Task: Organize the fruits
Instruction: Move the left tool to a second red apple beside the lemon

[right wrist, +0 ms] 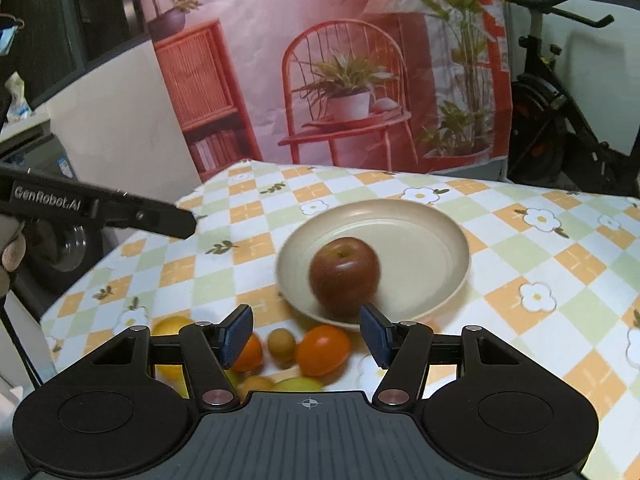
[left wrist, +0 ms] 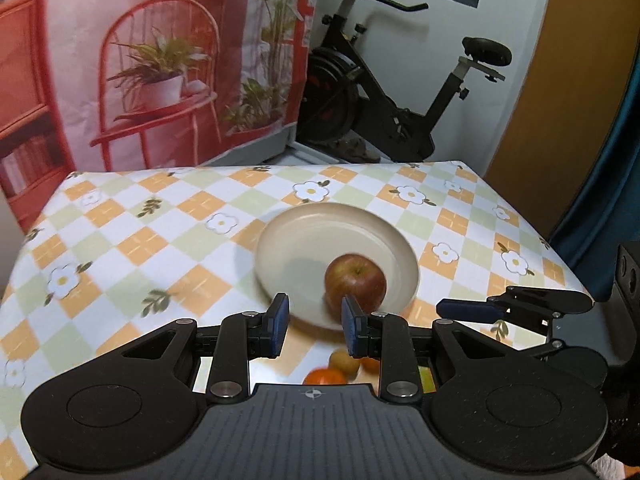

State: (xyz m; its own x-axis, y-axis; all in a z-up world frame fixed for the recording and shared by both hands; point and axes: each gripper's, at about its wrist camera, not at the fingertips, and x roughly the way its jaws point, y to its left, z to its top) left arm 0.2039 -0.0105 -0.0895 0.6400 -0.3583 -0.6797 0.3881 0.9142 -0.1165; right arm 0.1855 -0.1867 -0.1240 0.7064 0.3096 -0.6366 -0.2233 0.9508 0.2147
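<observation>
The apple (right wrist: 344,272), red with its stem dimple up, sits on the plate (right wrist: 420,216), on the side nearest the cameras and touching nothing else. It is a little blurred in both views. The plate is cream, round and shallow, and it rests flat on the counter (right wrist: 540,280), which is covered by a cloth checked in orange, green and white with daisies.

Just in front of the plate, on the cloth, lies a loose cluster of other fruit. An orange (right wrist: 322,350) is closest to the plate's rim. A small brown fruit (right wrist: 282,342) lies beside it, then a second orange (right wrist: 248,354) partly behind a pad. A lemon (right wrist: 172,326) lies further left, and a pale green fruit (right wrist: 298,384) shows at the edge of the gripper body.

The right gripper (right wrist: 308,320) is above this cluster and points down towards the apple. Its jaws stand well apart with nothing between them. The left gripper (left wrist: 314,312) is to its left and aimed at the same plate. Its jaws show a narrower gap, also empty, and the pads touch no fruit. Part of a hand (right wrist: 12,252) shows behind the left gripper in the right wrist view.

Behind the counter hangs a pink backdrop (right wrist: 320,40) printed with a chair and plants. A black exercise bike (left wrist: 380,100) stands to its right.
</observation>
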